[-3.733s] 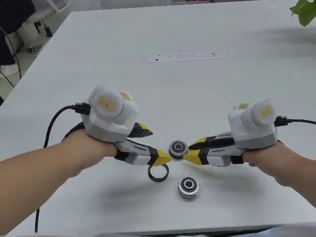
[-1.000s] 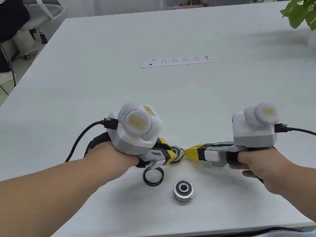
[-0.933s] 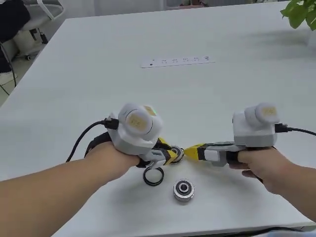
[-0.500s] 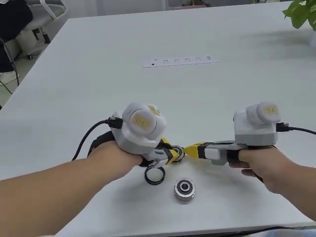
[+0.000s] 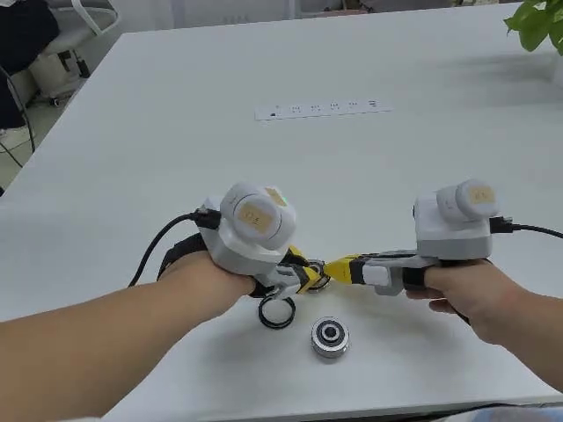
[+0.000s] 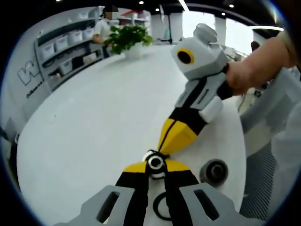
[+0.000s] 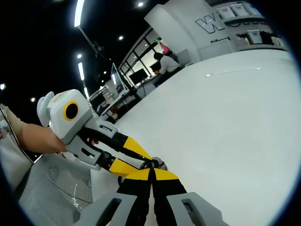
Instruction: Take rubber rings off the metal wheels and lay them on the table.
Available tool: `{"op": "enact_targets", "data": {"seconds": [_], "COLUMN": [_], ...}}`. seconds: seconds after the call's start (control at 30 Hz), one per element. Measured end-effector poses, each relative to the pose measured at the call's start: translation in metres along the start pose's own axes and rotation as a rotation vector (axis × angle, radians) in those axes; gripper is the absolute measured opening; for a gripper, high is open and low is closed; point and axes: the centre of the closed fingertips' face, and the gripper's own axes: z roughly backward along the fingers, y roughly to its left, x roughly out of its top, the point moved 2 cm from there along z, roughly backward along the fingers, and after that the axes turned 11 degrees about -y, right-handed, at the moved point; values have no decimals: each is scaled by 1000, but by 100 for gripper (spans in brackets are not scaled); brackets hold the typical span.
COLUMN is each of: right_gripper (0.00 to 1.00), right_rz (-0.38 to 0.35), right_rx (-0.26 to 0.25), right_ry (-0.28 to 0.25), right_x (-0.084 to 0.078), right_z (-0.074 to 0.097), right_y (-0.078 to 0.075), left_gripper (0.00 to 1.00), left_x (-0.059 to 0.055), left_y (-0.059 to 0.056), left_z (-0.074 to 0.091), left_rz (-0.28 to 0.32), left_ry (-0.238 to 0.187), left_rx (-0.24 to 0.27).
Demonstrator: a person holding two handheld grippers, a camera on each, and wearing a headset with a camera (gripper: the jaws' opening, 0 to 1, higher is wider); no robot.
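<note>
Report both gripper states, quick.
Left gripper: shut on the metal wheel.
Right gripper: shut, tips at that wheel; whether it pinches anything cannot be told.

Tabletop [image 5: 176, 132] wide open out to the power strip [image 5: 323, 109]. Near edge: loose ring [image 5: 276, 311] and spare wheel [image 5: 330, 337] close together; cable [image 5: 154, 255] trails left.

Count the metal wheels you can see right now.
2. One metal wheel is clamped in the left gripper, with the right gripper tip against it; the other wheel lies on the table beside a loose rubber ring. None looks hidden.
</note>
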Motion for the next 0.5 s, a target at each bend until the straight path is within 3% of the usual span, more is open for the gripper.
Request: {"op": "enact_targets", "data": {"seconds": [0.1,0.13,0.17,0.23,0.4,0.5], "right_gripper": [0,0,0,0,0,0], "right_rz": [2,-25,-61,-1,-22,-15], "right_rx": [28,86,84,80,67,27], "right_ry": [-4,-62,-37,-15,-18,-12], "right_x": [2,11,10,9,6,5], "right_z": [-3,-7,-5,-6,-5,-1], "right_y": [6,16,20,18,14,4], "left_gripper": [12,12,12,12,12,12], "left_x": [0,-1,-1,-1,-1,-1], "left_y": [0,-1,-1,-1,-1,0], "left_z": [0,0,0,0,0,-1], "left_rz": [-1,0,-2,5,14,9], "left_ry": [-1,2,-2,-6,-9,-14], "left_rx": [0,0,3,5,9,11]}}
